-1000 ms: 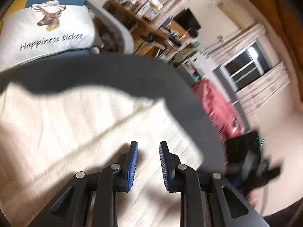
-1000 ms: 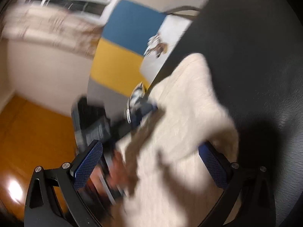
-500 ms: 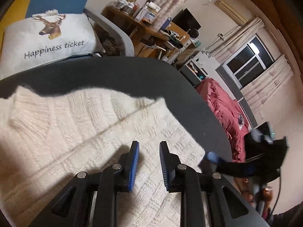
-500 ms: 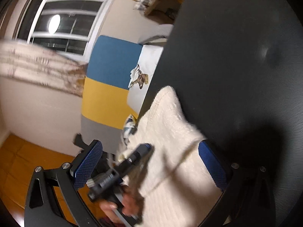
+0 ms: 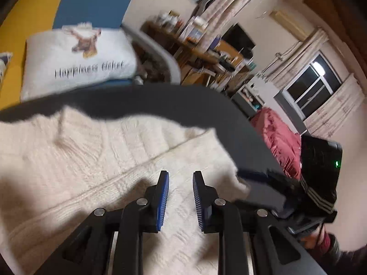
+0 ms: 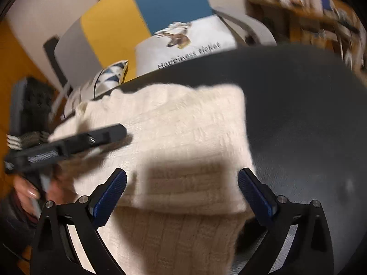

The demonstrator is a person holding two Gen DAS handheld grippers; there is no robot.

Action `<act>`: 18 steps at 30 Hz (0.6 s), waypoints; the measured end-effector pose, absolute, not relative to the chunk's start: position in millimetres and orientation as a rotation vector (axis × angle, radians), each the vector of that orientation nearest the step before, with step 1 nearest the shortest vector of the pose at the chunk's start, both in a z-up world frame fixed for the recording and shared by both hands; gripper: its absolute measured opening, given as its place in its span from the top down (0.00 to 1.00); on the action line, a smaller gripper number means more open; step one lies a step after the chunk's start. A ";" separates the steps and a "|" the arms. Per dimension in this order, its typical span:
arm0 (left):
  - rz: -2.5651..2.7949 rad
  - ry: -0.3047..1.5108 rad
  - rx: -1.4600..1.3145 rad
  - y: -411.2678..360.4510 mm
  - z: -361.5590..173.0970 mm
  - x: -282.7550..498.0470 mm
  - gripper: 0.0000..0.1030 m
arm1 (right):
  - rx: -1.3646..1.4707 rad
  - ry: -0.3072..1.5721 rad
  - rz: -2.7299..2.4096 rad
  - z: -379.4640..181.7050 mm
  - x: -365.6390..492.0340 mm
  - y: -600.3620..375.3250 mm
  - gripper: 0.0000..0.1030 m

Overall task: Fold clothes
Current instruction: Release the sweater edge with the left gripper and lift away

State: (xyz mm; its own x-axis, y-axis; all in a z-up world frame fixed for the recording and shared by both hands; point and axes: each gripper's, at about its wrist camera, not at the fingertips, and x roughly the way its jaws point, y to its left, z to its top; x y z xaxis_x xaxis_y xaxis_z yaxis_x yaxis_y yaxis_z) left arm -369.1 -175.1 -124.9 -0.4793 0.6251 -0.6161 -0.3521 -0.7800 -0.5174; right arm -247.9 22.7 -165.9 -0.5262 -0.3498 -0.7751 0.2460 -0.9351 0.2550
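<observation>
Up close, left gripper [image 5: 180,194]: blue pads w/ a narrow gap, nothing between them, hovering over the cream knit sweater [image 5: 96,160] w/o clear contact. Seen from the right wrist cam the same tool [image 6: 107,135] comes in from the left side over the sweater's left part; the hand [image 6: 27,190] holding it is blurred at the frame edge.

Right gripper [image 6: 182,192]: fingers spread wide, pads apart on either side of the sweater [image 6: 183,142], nothing pinched. Can't tell if the tips touch the knit. From the left wrist cam the right gripper [image 5: 254,175] shows at the sweater's right edge, blurred; a sleeve w/ white stripes [image 5: 318,194] behind it.

Sweater lies on a round black table [image 6: 309,105], folded: an upper layer w/ a straight edge across it, ribbed knit below that toward the camera. In the left wrist view a seam runs diagonally across it and the ribbed collar sits toward the upper left.

Beyond the table: white cushion w/ a deer print and "Happiness ticket" [image 6: 183,43] on a sofa w/ blue/yellow/grey back panels [image 6: 165,4]. A patterned blue-white cushion [image 6: 112,75] just beside it. Further right in the left wrist view: cluttered wooden shelf [image 5: 195,43], red bedding [image 5: 279,137], window w/ curtains [image 5: 314,84].
</observation>
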 end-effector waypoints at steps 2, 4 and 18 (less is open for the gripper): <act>2.312 -0.431 -1.107 -187.4 -120.4 -357.9 0.80 | 1.213 -0.053 -2.467 -154.2 -261.5 9.4 0.03; 2.353 -0.451 -1.116 -204.9 -122.2 -344.6 0.80 | 1.249 0.029 -2.471 -160.3 -281.3 -0.8 0.03; 2.382 -0.956 -1.071 -323.3 -121.7 -291.2 0.80 | 1.296 0.190 -2.531 -158.1 -293.4 -26.9 0.00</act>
